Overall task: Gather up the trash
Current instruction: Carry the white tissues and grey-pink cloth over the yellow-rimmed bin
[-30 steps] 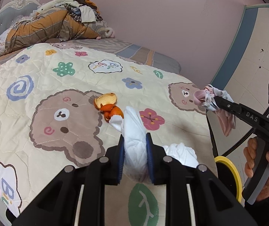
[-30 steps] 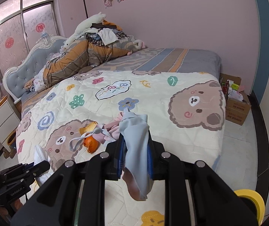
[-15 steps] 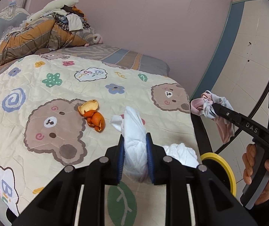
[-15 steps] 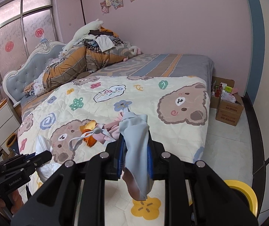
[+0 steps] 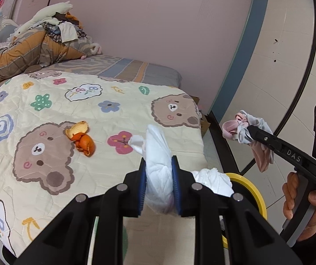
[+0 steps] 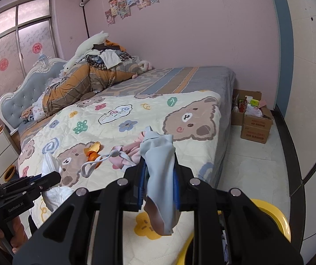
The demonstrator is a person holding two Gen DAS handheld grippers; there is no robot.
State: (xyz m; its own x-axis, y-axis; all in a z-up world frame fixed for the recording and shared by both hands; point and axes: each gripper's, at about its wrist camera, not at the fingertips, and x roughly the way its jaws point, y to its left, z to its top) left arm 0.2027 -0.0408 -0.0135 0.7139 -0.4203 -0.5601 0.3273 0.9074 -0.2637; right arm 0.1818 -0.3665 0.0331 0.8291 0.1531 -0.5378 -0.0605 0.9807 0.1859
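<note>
In the left wrist view my left gripper (image 5: 159, 165) is shut on a crumpled white tissue (image 5: 155, 145), held above the foot corner of the bed. My right gripper (image 6: 159, 167) is shut on a grey and pink cloth scrap (image 6: 158, 154), whose elastic cord (image 6: 113, 154) dangles to the left. That same scrap (image 5: 244, 128) hangs from the right gripper (image 5: 249, 129) at the right of the left wrist view, off the bed's edge. Orange peel (image 5: 81, 140) lies on the bear-print quilt (image 5: 47, 101). A yellow bin rim (image 5: 250, 187) shows below and between both grippers.
Cardboard boxes (image 6: 255, 123) of clutter stand on the floor by the far wall. A pile of bedding and clothes (image 6: 87, 77) sits at the headboard. The yellow bin (image 6: 273, 212) stands on the tiled floor at the bed's foot. A person's hand (image 5: 306, 201) grips the right handle.
Both grippers have carried their loads away from the mid-bed toward its foot corner. The yellow bin shows more in both views. The orange peel stays on the quilt.
</note>
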